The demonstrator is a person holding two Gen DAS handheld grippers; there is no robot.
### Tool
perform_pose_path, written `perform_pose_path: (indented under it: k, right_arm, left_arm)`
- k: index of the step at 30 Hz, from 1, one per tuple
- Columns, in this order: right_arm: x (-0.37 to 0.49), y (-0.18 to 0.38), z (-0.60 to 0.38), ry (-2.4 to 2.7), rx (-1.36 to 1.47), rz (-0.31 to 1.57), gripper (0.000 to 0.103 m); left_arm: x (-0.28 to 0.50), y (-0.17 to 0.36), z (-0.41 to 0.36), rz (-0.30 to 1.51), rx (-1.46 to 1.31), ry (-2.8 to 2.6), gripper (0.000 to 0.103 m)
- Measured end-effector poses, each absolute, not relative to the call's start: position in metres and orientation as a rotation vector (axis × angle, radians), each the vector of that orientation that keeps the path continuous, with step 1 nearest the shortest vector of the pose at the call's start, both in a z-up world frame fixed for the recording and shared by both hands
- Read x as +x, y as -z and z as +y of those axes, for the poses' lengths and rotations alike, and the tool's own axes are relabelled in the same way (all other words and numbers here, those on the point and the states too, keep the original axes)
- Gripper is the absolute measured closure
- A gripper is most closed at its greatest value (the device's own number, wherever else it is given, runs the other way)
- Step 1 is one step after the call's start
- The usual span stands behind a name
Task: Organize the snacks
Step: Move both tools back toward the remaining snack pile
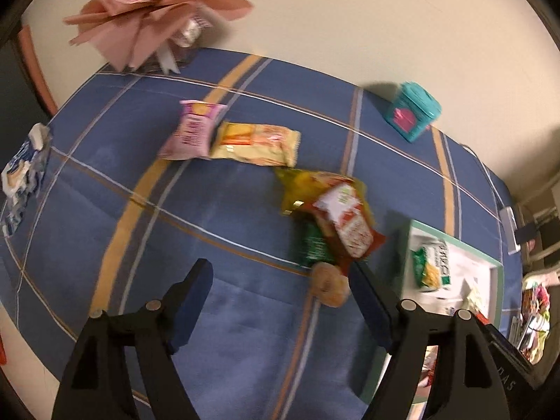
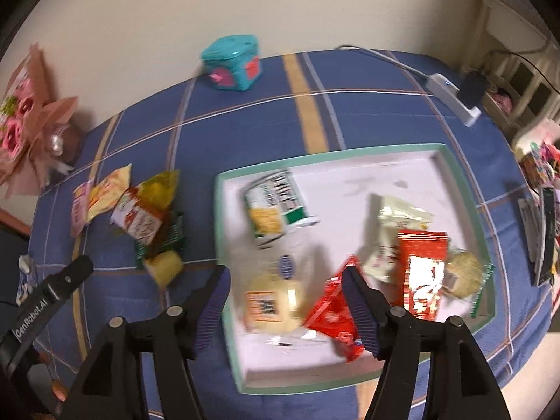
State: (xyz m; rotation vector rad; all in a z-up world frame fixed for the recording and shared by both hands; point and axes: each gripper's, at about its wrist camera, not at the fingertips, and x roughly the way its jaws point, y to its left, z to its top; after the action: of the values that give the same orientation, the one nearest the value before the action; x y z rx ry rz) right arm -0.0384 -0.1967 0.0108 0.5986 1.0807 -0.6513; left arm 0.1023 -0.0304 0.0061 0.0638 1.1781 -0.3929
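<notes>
Both tongs hang open and empty above a blue plaid-clothed counter (image 1: 227, 315) strewn with snacks.

The left tongs (image 1: 280, 301) tilt steeply down, jaws wide, gripping nothing; ahead of them lie two flat packets, pink (image 1: 192, 133) and pale yellow (image 1: 257, 143), and by their right finger a heap of four snacks (image 1: 336, 224). The right tongs (image 2: 285, 301), angled down alike, jaws apart with nothing between them, hover over the shallow white green-rimmed tray (image 2: 350, 182), where about seven snack packets lie.
</notes>
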Motion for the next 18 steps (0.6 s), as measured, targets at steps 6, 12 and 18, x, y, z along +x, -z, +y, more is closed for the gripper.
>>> perform_pose_path:
  k: [6, 12, 18]
  right_arm:
    - [-0.018, -0.005, -0.175, 0.597, 0.575, 1.092, 0.027]
    - [-0.001, 0.004, -0.159, 0.568, 0.556, 1.109, 0.020]
    - [0.012, 0.013, -0.147, 0.539, 0.534, 1.119, 0.018]
  left_arm:
    - [0.115, -0.004, -0.003, 1.158, 0.072, 0.322, 0.017]
    - [0.128, 0.006, 0.021, 1.169, 0.055, 0.265, 0.013]
    - [0.134, 0.013, 0.029, 1.179, 0.061, 0.251, 0.008]
